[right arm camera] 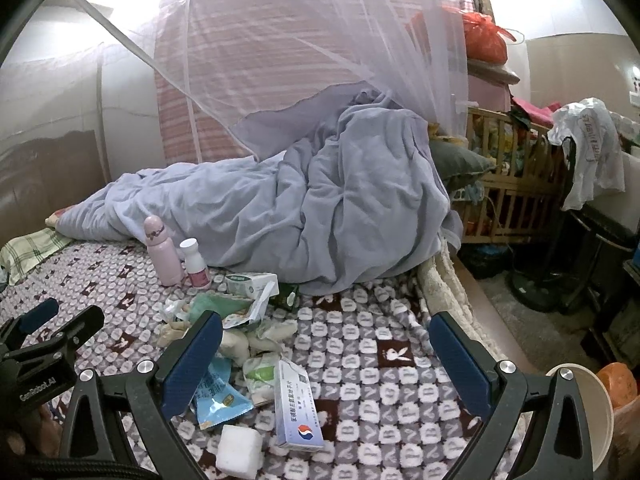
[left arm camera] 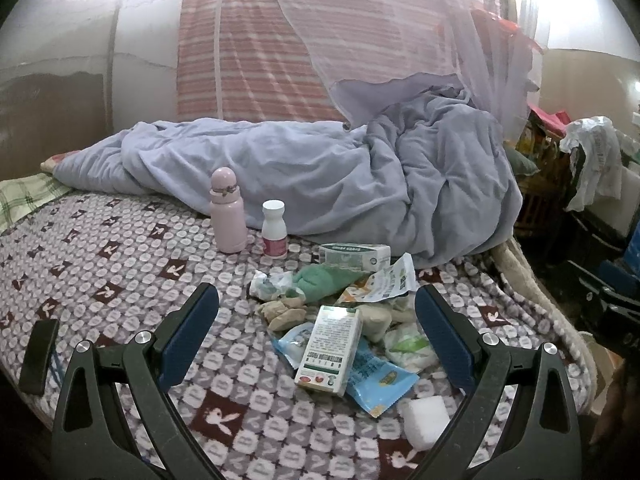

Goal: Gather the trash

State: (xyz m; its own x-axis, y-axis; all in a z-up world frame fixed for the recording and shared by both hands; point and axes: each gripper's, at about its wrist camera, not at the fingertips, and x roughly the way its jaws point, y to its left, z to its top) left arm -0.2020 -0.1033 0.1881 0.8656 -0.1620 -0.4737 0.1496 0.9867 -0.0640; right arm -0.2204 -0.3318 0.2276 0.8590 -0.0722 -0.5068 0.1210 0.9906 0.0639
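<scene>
Left wrist view: the left gripper (left arm camera: 316, 328) is held with its jaws spread wide and nothing between them, low above the patterned bedspread (left arm camera: 120, 280). Just beyond the fingertips a heap of trash is seen — a white foam block (left arm camera: 426, 420) nearest, then a blue wrapper (left arm camera: 380, 384) with a medicine box (left arm camera: 330, 352) lying on it, crumpled tissues (left arm camera: 408, 346), a green cloth (left arm camera: 324, 280) and a second small box (left arm camera: 356, 256). Behind the heap a pink bottle (left arm camera: 228, 212) and a white pill bottle (left arm camera: 274, 230) are stood upright, just beside each other. A rumpled grey quilt (left arm camera: 320, 176) is piled farther back under a mosquito net (left arm camera: 360, 40). From the right wrist view, the right gripper (right arm camera: 326, 352) is likewise held wide and empty, with the heap at its left finger (right arm camera: 192, 364) — a white cup (right arm camera: 596, 412) is seen at its right edge.
</scene>
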